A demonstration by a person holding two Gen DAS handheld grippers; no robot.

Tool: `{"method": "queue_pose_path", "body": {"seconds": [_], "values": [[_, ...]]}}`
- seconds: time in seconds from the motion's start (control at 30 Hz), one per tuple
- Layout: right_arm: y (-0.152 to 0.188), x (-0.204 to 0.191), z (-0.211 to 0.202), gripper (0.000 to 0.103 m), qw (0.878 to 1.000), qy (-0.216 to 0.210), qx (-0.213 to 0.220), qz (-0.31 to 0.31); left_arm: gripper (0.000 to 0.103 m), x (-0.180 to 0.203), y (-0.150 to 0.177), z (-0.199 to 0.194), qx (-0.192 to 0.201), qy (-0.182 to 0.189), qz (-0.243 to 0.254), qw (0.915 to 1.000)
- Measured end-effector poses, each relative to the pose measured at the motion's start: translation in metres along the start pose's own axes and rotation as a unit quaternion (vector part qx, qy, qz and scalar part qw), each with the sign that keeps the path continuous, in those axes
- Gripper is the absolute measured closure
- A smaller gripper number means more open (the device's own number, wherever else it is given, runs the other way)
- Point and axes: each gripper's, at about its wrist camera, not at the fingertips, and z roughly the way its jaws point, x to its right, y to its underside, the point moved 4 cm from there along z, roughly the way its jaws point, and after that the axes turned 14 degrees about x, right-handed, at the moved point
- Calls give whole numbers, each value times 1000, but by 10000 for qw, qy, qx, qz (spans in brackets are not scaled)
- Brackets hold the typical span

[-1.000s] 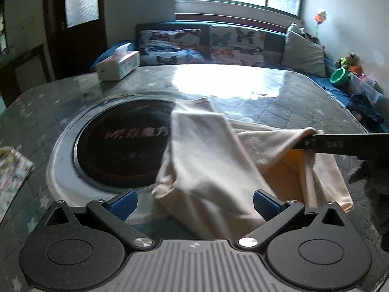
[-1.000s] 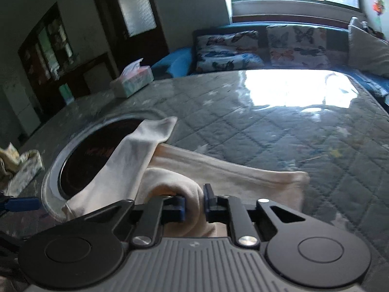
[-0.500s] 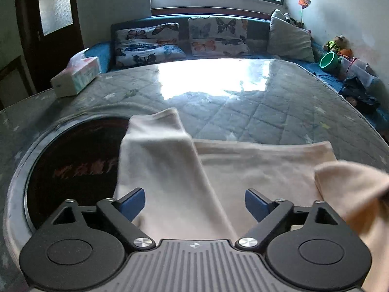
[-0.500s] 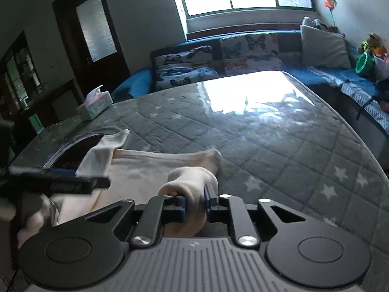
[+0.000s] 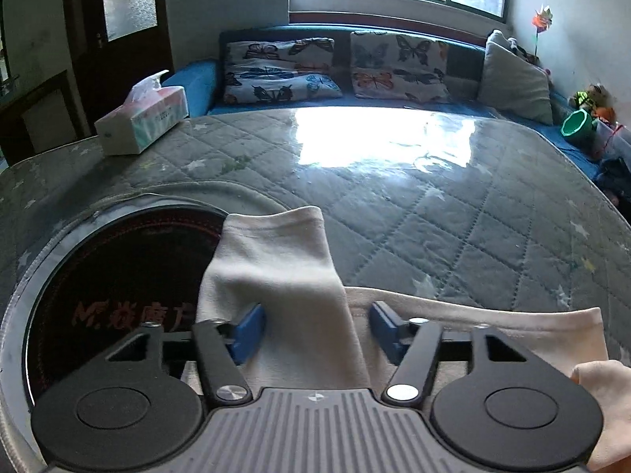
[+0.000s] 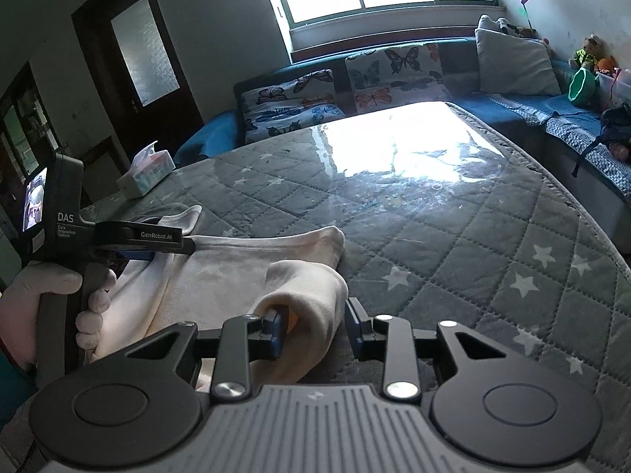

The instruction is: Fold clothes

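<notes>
I count 1 cream garment (image 5: 276, 276), soft and limp, lying near me on the quilted table (image 5: 434, 205), left part over the dark round hob. My left gripper (image 5: 313, 333) is spread around a folded sleeve; my right gripper (image 6: 315, 333) is spread too, with a rolled hem between its fingers. I would take hold at the hem corners.

Left tongs (image 5: 315, 329) and right tongs (image 6: 315, 333) both gape apart.
</notes>
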Motion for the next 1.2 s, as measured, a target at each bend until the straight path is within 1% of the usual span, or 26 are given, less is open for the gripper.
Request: {"method": "queue_pose_path", "body": {"seconds": [0.03, 0.07, 0.13, 0.17, 0.2, 0.23, 0.27, 0.3, 0.43, 0.5, 0.6, 0.7, 0.83, 1.03, 1.13, 1.2], "values": [[0, 0, -1, 72, 10000, 3, 11, 10, 56, -2, 0, 0, 7, -15, -30, 10000], [0, 0, -1, 72, 10000, 13, 26, 16, 59, -4, -1, -1, 6, -22, -71, 10000], [0, 1, -3, 72, 10000, 38, 56, 2, 72, -9, -1, -3, 9, -29, -113, 9999], [-1, 1, -4, 72, 10000, 51, 70, -7, 76, -12, -1, -6, 34, -24, -139, 9999], [-1, 2, -4, 72, 9999, 65, 85, -15, 85, -16, -1, -12, 85, -11, -180, 9998], [-1, 2, -5, 72, 9999, 78, 100, -24, 90, -20, -2, -18, 136, 3, -221, 9997], [-1, 2, -6, 72, 9999, 91, 114, -33, 91, -24, -2, -24, 187, 17, -263, 9995], [-1, 3, -7, 72, 9999, 104, 129, -42, 94, -28, -2, -30, 238, 30, -304, 9993], [-2, 4, -10, 72, 9997, 156, 195, -40, 96, -43, -4, -54, 443, 85, -469, 9979], [-2, 4, -13, 75, 9995, 180, 254, -23, 96, -51, -4, -66, 545, 113, -551, 9969], [-3, 6, -17, 81, 9992, 191, 352, 22, 96, -65, -5, -86, 713, 139, -665, 9951], [-4, 9, -21, 84, 9989, 213, 423, 56, 96, -84, -1, -113, 880, 64, -755, 9932], [-4, 13, -30, 89, 9984, 216, 508, 124, 96, -113, 6, -147, 1036, -113, -878, 9907], [-9, 22, -53, 90, 9968, 277, 718, 212, 96, -153, 25, -189, 1135, -505, -962, 9876], [-14, 31, -69, 95, 9946, 415, 919, 263, 96, -169, 37, -203, 1074, -709, -997, 9867], [-15, 38, -77, 95, 9941, 479, 929, 284, 96, -181, 49, -211, 969, -882, -1026, 9861]]}}
